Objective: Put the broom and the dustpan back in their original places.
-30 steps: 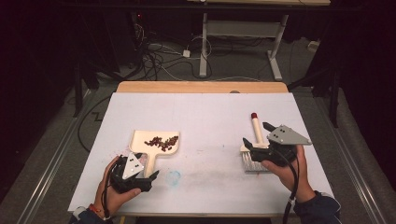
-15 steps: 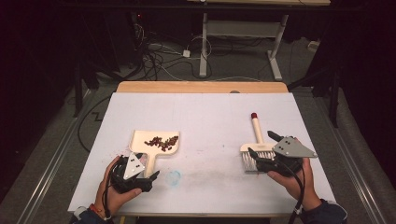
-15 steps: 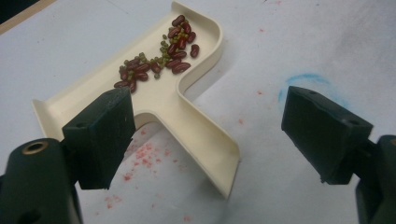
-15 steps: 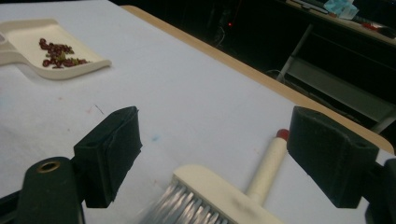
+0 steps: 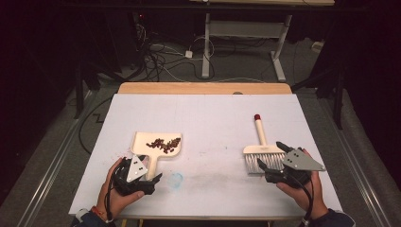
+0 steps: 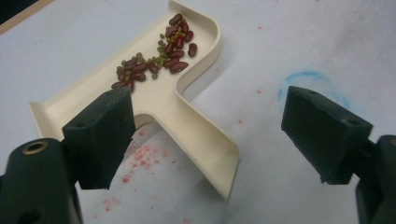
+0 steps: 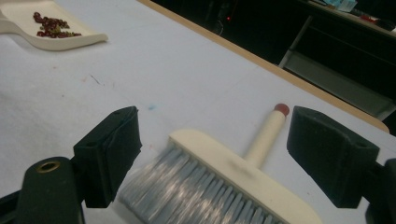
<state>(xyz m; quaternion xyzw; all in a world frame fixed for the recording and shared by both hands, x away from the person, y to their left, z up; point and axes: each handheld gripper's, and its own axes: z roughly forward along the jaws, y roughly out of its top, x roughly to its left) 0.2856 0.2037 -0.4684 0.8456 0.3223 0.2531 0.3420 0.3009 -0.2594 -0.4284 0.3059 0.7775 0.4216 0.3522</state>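
**Both tools wide open beside dustpan and brush**

The cream dustpan [image 5: 158, 144] lies flat on the white counter [image 5: 208, 118] at about 8 o'clock from its centre, handle pointing toward the person. A scatter of red and green beans [image 6: 159, 53] sits inside the pan. The left tool [image 5: 142, 182] is held at the near end of the dustpan handle. In the left gripper view its jaws stand wide apart, gripping nothing, with the handle end lying between them and nearer the left-hand jaw.

The brush [image 5: 261, 150] lies flat at about 4 o'clock, bristles toward the person, its red-tipped handle pointing to 12 o'clock. The right tool [image 5: 272, 170] sits at the bristle end. In the right gripper view its jaws are spread wide on either side of the brush head, closed on nothing.

A faint blue mark [image 5: 176, 178] shows on the counter near the left tool.
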